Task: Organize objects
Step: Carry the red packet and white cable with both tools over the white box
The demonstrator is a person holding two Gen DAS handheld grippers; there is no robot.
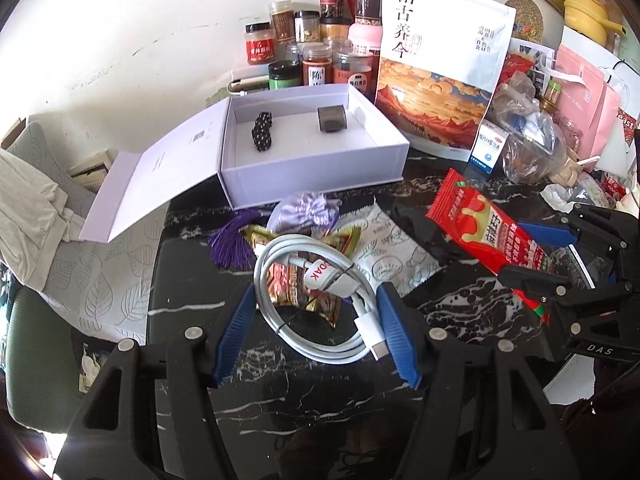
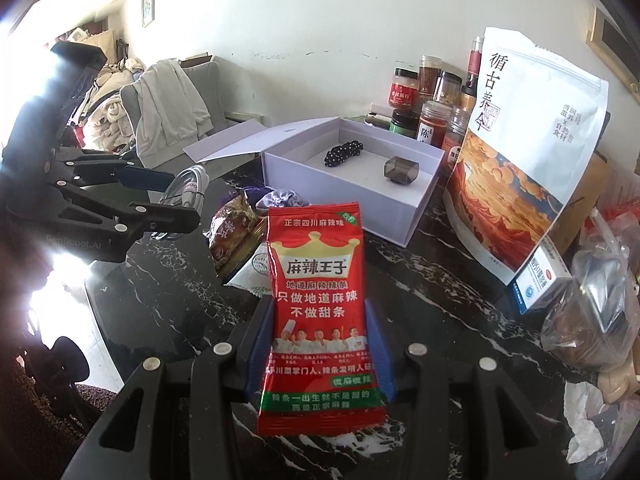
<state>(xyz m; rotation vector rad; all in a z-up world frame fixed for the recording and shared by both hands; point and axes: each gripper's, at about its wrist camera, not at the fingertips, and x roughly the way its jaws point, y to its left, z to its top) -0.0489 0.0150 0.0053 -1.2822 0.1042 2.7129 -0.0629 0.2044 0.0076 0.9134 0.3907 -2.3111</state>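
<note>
The coiled cable (image 1: 320,304) is pinched by the left gripper (image 1: 316,336) and the red packet (image 2: 320,312), long axis forward, by the right gripper (image 2: 320,344), with the open box (image 1: 316,176) ahead, nearer the left.
</note>
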